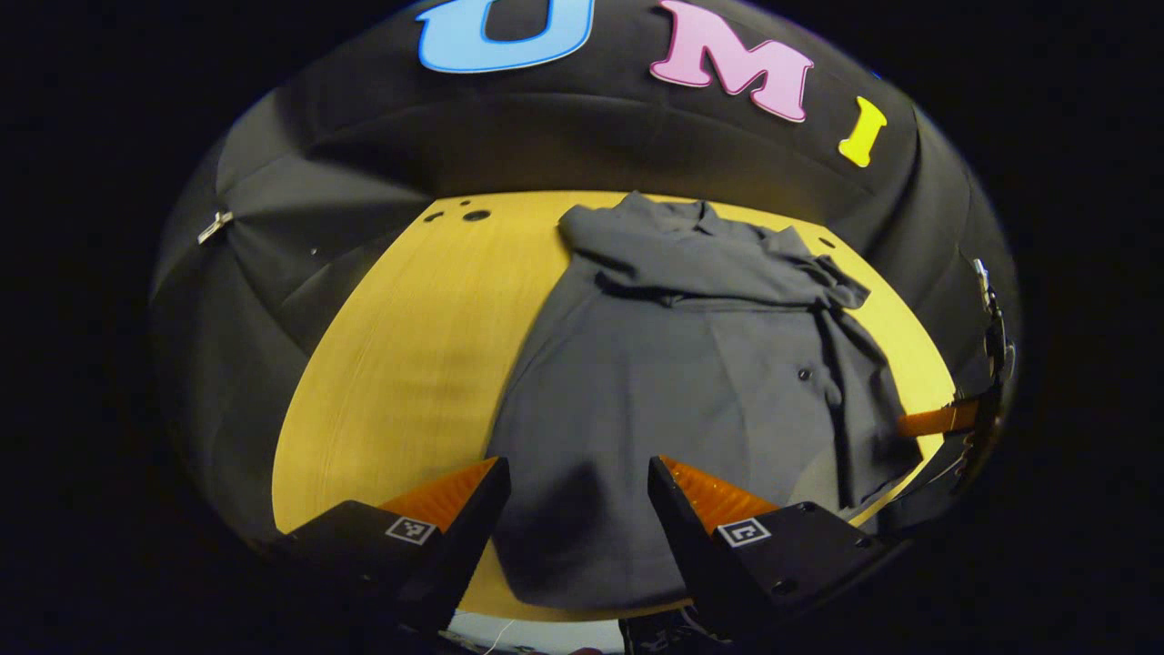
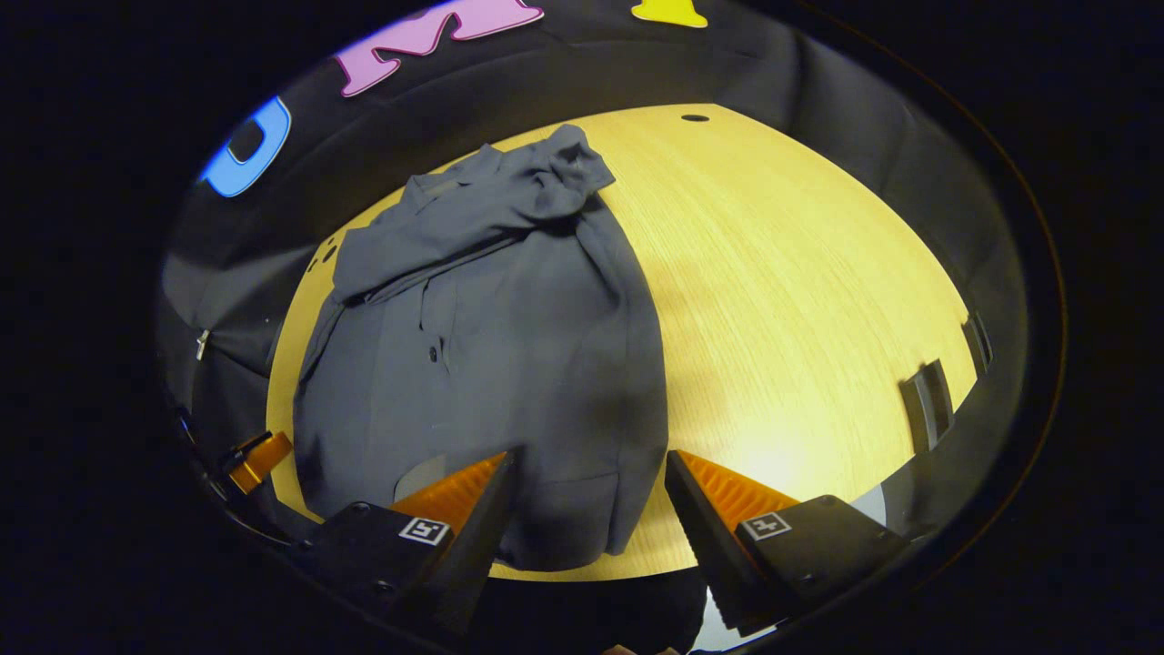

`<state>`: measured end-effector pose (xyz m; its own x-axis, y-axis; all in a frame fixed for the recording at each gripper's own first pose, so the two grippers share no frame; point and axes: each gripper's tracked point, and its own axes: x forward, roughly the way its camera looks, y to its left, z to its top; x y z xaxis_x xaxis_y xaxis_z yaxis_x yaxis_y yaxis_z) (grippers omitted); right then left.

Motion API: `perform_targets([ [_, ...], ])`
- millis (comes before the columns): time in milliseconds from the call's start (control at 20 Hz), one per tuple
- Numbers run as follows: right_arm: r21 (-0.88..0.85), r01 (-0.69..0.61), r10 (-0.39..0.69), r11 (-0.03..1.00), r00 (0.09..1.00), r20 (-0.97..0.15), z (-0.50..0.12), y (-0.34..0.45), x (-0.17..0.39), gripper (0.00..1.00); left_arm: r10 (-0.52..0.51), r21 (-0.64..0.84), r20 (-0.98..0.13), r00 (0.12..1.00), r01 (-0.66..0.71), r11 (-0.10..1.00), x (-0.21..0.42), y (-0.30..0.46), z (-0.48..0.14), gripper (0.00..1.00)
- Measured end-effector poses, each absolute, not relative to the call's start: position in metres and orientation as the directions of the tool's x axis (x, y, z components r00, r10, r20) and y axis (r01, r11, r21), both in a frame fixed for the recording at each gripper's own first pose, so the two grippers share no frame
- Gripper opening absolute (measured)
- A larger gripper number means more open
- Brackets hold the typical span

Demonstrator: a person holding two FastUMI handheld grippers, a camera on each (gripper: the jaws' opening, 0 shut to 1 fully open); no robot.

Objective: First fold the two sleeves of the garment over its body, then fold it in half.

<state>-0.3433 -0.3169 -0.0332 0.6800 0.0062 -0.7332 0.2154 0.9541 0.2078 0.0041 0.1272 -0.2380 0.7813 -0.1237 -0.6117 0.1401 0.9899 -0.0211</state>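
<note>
**Q:** Grey cloth on yellow wood, is that the layout?

**Me:** Yes. Dark grey garment (image 1: 673, 382) lies flat on the pale wood tabletop (image 1: 409, 364), collar toward the far wall, hem at the near edge. Both sleeves are laid across the chest just below the collar; in the right gripper view the bunched cuff (image 2: 568, 168) sits at the far right shoulder. Body is at full length.

**Q:** Left hand-held gripper?

**Me:** My left hand-held gripper (image 1: 577, 491) is spread wide, nothing between the fingers. It hangs over the hem's left part, near the table edge; I cannot tell whether it touches the cloth. A shadow falls on the fabric between the fingers.

**Q:** Right one?

**Me:** My right hand-held gripper (image 2: 591, 487) is likewise wide apart and holds nothing. It is over the hem's right corner; one finger is over cloth, the other over bare wood. From the left gripper view its finger shows at the garment's right edge.

**Q:** Any writing or labels?

**Me:** No brand readable on the garment. Each finger carries a small square black-and-white marker (image 1: 409, 529), a pattern, not text. Two dark buttons (image 1: 804, 374) show on the front placket.
</note>
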Motion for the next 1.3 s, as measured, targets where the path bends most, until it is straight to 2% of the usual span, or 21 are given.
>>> perform_targets([
  [450,0.148,0.199,-0.001,0.969,0.6,-0.8,-0.057,-0.292,-0.346,0.99,-0.116,-0.14,-0.68,0.724,0.028,0.99,-0.026,0.139,-0.283,0.96],
  [750,0.01,0.119,-0.058,0.993,0.557,-0.829,-0.063,-0.284,-0.345,1.0,-0.085,-0.048,-0.708,0.701,0.073,0.996,-0.028,0.13,-0.293,0.98],
  [800,0.01,0.107,-0.051,0.994,0.556,-0.829,-0.063,-0.279,-0.343,0.95,-0.07,-0.017,-0.713,0.697,0.083,0.996,-0.027,0.128,-0.296,0.97],
  [850,0.01,0.098,-0.046,0.995,0.552,-0.833,-0.065,-0.276,-0.342,0.83,-0.067,0.008,-0.719,0.692,0.105,0.994,-0.026,0.124,-0.298,0.96],
  [900,0.013,0.086,-0.037,0.996,0.553,-0.832,-0.065,-0.271,-0.34,0.76,-0.082,0.008,-0.714,0.695,0.126,0.992,-0.025,0.118,-0.296,0.93],
  [950,0.016,0.074,-0.028,0.997,0.553,-0.833,-0.066,-0.267,-0.34,0.53,-0.093,0.011,-0.717,0.691,0.144,0.989,-0.026,0.112,-0.295,0.85],
  [1000,0.027,0.06,-0.011,0.998,0.555,-0.832,-0.064,-0.263,-0.34,0.64,-0.104,0.015,-0.718,0.689,0.164,0.986,-0.027,0.109,-0.295,0.77],
  [1050,0.043,0.053,0.006,0.998,0.558,-0.83,-0.065,-0.26,-0.339,0.42,-0.11,0.015,-0.717,0.689,0.173,0.985,-0.026,0.107,-0.295,0.65],
  [1100,0.065,0.051,0.025,0.997,0.561,-0.828,-0.065,-0.258,-0.339,0.34,-0.121,0.007,-0.716,0.687,0.18,0.984,-0.025,0.105,-0.295,0.46],
  [1150,0.088,0.057,0.041,0.994,0.562,-0.826,-0.065,-0.257,-0.339,0.12,-0.133,-0.003,-0.714,0.687,0.187,0.982,-0.025,0.102,-0.294,0.41],
  [1200,0.116,0.063,0.06,0.991,0.568,-0.821,-0.064,-0.257,-0.338,0.15,-0.147,-0.019,-0.712,0.687,0.191,0.981,-0.024,0.1,-0.293,0.35],
  [1250,0.154,0.076,0.084,0.985,0.574,-0.815,-0.063,-0.255,-0.337,0.07,-0.158,-0.037,-0.708,0.688,0.188,0.981,-0.022,0.098,-0.293,0.28],
  [1300,0.19,0.08,0.11,0.979,0.575,-0.811,-0.063,-0.254,-0.336,0.07,-0.169,-0.057,-0.702,0.692,0.182,0.982,-0.02,0.099,-0.291,0.16],
])
